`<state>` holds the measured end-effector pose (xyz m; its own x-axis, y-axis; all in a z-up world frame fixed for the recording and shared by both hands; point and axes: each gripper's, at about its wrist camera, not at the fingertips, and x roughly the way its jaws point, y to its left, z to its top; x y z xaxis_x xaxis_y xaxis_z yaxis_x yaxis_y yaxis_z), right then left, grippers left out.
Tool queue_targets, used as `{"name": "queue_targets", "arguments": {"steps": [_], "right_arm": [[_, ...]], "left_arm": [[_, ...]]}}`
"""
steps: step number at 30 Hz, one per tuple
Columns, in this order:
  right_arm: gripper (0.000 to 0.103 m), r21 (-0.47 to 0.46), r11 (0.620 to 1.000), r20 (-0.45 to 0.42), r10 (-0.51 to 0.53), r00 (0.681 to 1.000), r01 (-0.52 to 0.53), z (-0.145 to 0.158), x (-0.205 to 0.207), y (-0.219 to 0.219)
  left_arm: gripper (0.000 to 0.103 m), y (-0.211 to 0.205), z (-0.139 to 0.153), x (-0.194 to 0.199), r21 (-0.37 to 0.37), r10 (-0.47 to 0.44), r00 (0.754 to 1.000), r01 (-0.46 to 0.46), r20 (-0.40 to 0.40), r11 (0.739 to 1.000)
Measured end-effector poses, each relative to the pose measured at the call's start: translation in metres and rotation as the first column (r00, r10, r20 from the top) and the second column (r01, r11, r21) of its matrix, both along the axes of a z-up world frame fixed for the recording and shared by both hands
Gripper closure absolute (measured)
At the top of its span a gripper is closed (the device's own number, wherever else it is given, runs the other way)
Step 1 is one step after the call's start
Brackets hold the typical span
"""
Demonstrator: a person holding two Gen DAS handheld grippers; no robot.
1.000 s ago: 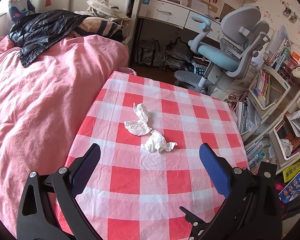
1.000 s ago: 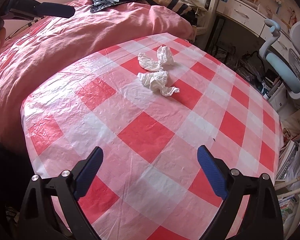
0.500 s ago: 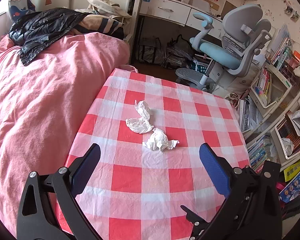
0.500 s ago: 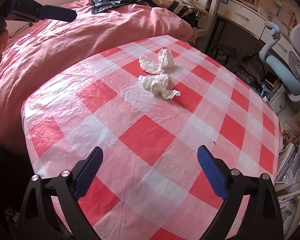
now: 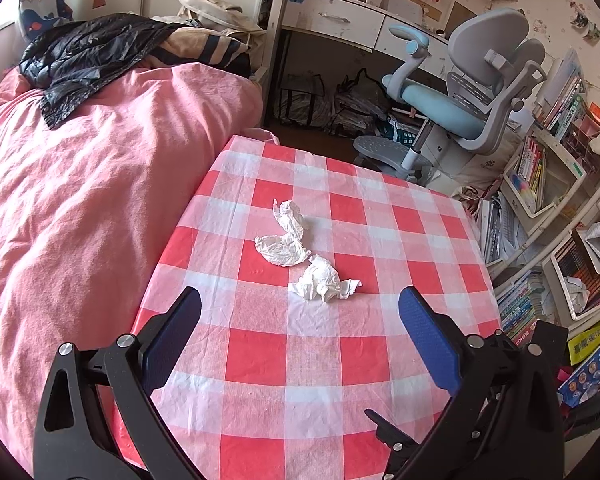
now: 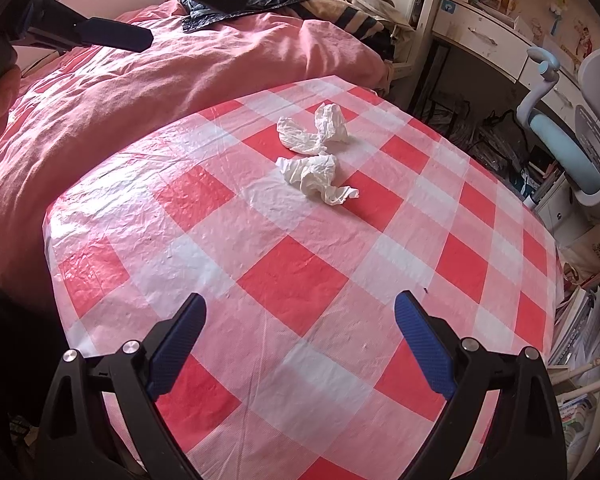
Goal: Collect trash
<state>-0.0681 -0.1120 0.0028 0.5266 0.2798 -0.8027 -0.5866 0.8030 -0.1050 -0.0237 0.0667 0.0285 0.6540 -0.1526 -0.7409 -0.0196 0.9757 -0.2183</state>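
A: Which step is shown?
B: The approach. Left claw (image 5: pixel 300 310) and right claw (image 6: pixel 300 312) both hover above the checked bench (image 5: pixel 300 380), jaws spread wide, nothing held.

A: Where is the trash?
B: Near the bench's middle, ahead of both claws: two crumpled tissues, the nearer tissue (image 5: pixel 324 280) just beside the farther tissue (image 5: pixel 286 236). No bin is visible.

A: Next move?
B: Probably lowering one claw to straddle the nearer wad, then closing gently.
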Motion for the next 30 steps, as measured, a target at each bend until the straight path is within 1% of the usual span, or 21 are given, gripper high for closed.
{"name": "queue_targets", "arguments": {"steps": [30], "right_arm": [[0.012,0.003,1.0,0.005,-0.001,1.0,0.001,0.0037,0.0011,-0.0001]], "left_arm": [[0.007,0.0,0.0002,0.0008,0.004,0.002,1.0,-0.002,-0.007,1.0]]}}
